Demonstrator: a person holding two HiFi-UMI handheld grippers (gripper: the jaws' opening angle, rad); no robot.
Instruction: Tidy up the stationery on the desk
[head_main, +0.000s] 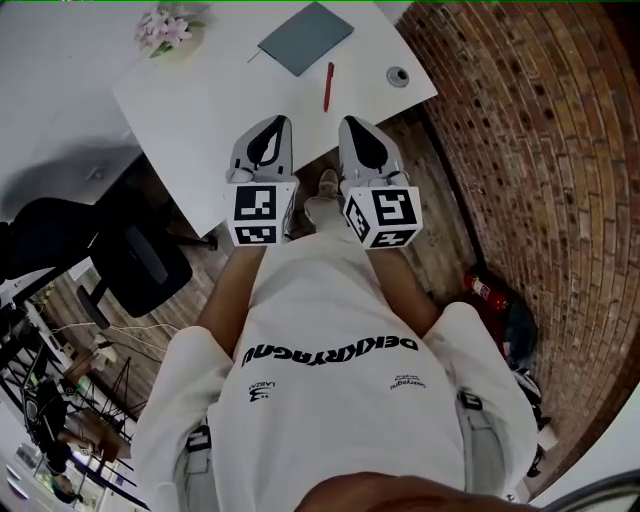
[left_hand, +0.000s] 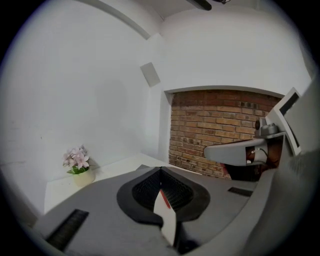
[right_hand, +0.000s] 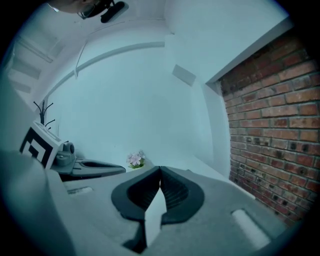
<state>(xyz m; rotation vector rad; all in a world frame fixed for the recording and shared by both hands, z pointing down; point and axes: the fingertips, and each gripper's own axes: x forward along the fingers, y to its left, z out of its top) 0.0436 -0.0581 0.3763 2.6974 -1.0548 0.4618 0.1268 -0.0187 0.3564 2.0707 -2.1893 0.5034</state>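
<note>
On the white desk lie a grey-blue notebook, a red pen and a small round grey object. My left gripper and right gripper hover side by side over the desk's near edge, short of the pen. Both are shut with nothing between the jaws. In the left gripper view the jaws of the left gripper meet at the tips, and a sliver of the red pen shows through the gap below. The right gripper looks the same in its own view, tips touching.
A pot of pink flowers stands at the desk's far left corner. A black office chair sits left of the person. A brick wall runs along the right, with a red fire extinguisher at its foot.
</note>
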